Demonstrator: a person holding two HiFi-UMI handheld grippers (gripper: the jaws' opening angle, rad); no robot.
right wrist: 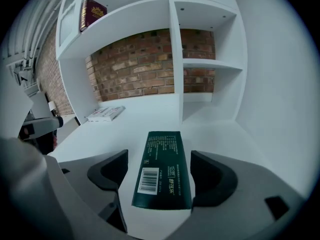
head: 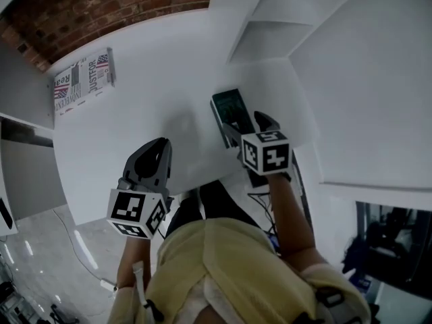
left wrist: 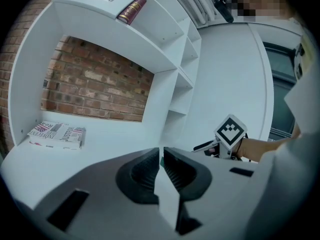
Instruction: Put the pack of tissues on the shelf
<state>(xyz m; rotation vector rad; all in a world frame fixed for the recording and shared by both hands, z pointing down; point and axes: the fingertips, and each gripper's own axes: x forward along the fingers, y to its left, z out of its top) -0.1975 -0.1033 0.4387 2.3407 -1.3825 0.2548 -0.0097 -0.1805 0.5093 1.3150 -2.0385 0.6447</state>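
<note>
The pack of tissues is a dark green, flat box with a barcode. It lies flat on the white desk, just in front of the shelf unit's lowest right compartment. My right gripper stands open around it. A gap shows at the left jaw, and the right jaw sits close beside the pack's edge. In the head view the pack pokes out ahead of the right gripper. My left gripper hovers over the desk's front edge, shut with nothing in it.
A folded newspaper lies at the desk's far left by the brick wall. A dark red book stands on the top shelf. White shelf compartments rise at the right, with a white side wall beyond them.
</note>
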